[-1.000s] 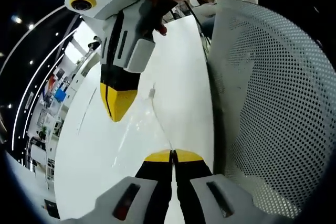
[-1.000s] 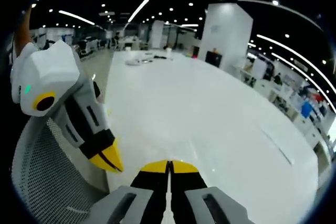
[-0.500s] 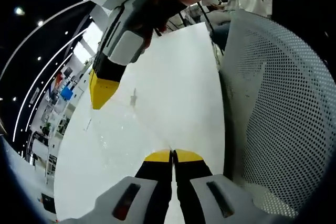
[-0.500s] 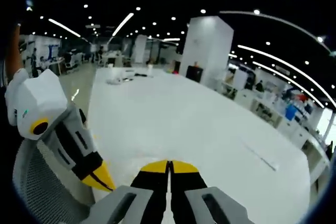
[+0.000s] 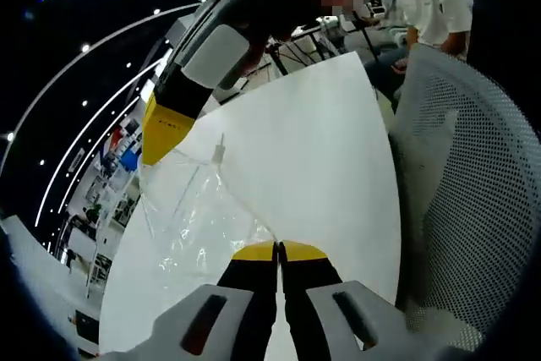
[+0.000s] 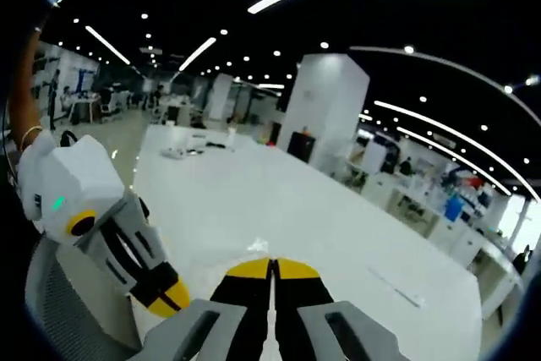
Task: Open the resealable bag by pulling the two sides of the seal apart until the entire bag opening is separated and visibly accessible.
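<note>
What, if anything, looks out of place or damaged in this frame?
Nothing stands out. The clear bag hangs stretched and crinkled above the white table, pinched between the left gripper and right gripper; no tear or spill shows.

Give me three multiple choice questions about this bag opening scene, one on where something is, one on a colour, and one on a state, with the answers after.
1. Where is the clear resealable bag?
A. Stretched between the two hand-held grippers above the white table
B. Lying flat on the mesh chair
C. Hanging from the ceiling lights

2. What colour are the gripper tips?
A. Red
B. Yellow
C. Green

3. How do the left hand-held gripper's jaws stand?
A. Spread wide
B. Shut together
C. One jaw missing

Answers:
1. A, in the left gripper view the film runs from the right hand-held gripper down to the left one, over the table.
2. B, both tips are yellow above black bodies.
3. B, the jaws meet with only a thin seam, at the bag's edge.
</note>
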